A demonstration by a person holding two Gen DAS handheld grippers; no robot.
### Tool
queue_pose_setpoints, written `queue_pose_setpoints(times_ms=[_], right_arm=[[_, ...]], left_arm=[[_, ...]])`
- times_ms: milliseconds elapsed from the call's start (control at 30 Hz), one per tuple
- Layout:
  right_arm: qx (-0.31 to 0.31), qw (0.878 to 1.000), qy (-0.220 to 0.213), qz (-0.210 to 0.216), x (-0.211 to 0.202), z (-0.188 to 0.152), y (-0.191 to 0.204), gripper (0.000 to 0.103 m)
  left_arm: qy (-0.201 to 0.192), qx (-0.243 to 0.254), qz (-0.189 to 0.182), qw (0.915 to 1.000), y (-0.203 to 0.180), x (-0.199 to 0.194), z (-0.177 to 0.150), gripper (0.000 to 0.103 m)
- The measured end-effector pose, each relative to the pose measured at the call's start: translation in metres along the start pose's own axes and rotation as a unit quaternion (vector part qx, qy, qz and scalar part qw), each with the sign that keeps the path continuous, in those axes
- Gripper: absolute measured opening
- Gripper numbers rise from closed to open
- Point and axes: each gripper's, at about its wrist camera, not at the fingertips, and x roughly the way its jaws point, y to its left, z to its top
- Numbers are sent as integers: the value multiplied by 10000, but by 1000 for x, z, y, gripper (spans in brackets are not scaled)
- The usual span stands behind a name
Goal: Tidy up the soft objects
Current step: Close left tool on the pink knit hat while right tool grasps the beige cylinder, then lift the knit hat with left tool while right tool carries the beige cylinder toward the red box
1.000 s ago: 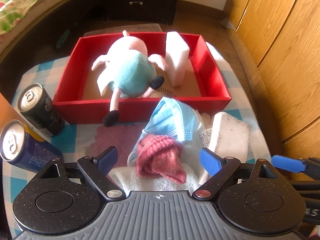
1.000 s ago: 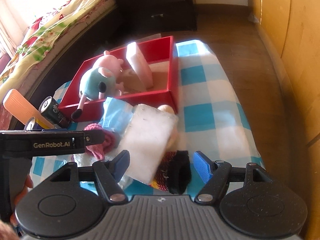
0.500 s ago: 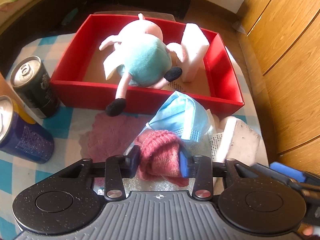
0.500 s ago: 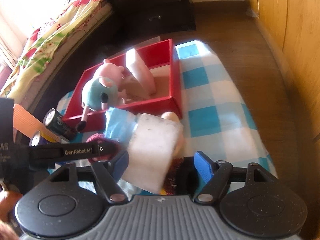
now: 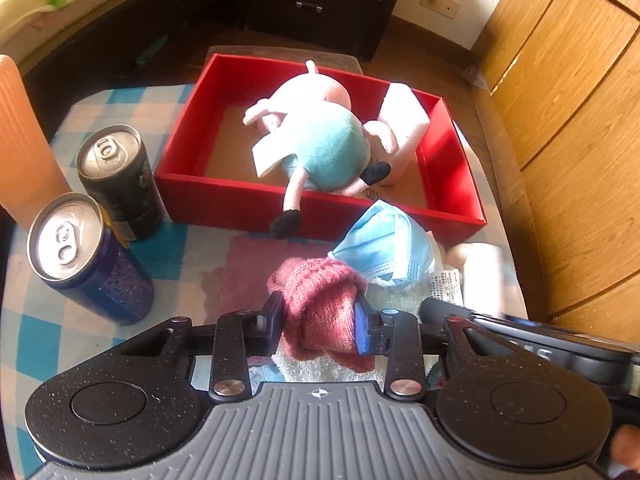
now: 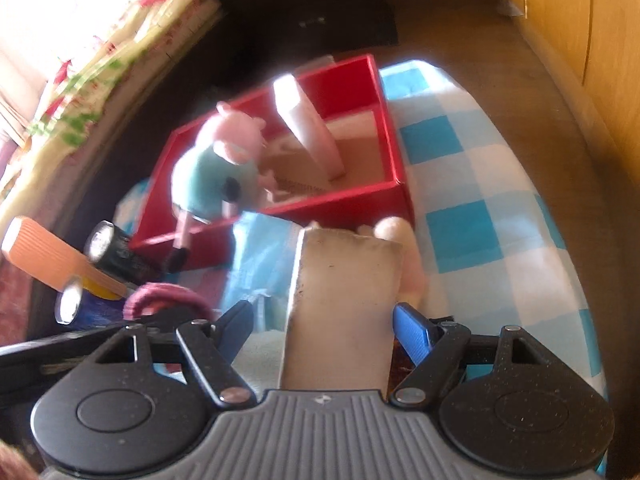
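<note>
In the left wrist view my left gripper [image 5: 319, 320] is closing, and its pads press on a dark pink knitted piece [image 5: 320, 300] from both sides. A blue face mask [image 5: 384, 248] lies just beyond it. Behind stands a red box [image 5: 240, 200] holding a plush pig [image 5: 324, 148] and a white sponge block [image 5: 404, 120]. In the right wrist view my right gripper [image 6: 324, 326] is open, with a grubby white sponge [image 6: 344, 292] between its fingers; the left finger stands clear of it. A pale plush piece [image 6: 408, 256] lies under that sponge.
Two drink cans [image 5: 116, 176] [image 5: 80, 256] stand left of the box beside an orange ribbed object [image 5: 20, 140]. A pink cloth [image 5: 248, 272] and a white towel [image 5: 316, 368] lie on the blue checked tablecloth [image 6: 460, 232]. Wooden cabinets [image 5: 580, 120] line the right side.
My left gripper went from wide open to shut on the pink knitted piece and moved closer to the box. My right gripper came down over the white sponge, which now lies between its fingers.
</note>
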Motion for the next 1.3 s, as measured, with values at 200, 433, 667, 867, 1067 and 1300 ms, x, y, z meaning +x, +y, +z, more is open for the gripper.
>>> queue_pose_setpoints(times_ms=[200, 433, 667, 867, 1067, 1300], right_arm=[[91, 9996, 19, 261, -6, -1, -8, 27], [112, 9990, 50, 426, -14, -3, -22, 6], [-205, 9983, -334, 437, -37, -1, -18, 4], [-294, 9976, -385, 504, -44, 0, -14, 4], [-466, 9970, -315, 526, -44, -3, -9, 4], [-519, 9964, -352, 568, -45, -3, -7, 4]], left_arm=[[-18, 26, -116, 9999, -5, -2, 2, 36], [-31, 112, -171, 9998, -16, -2, 4, 37], [-93, 149, -172, 9997, -20, -5, 6, 37], [-122, 116, -123, 9998, -17, -7, 7, 37], [-84, 178, -62, 9998, -17, -9, 6, 37], [-154, 194, -48, 9997, -17, -14, 6, 37]])
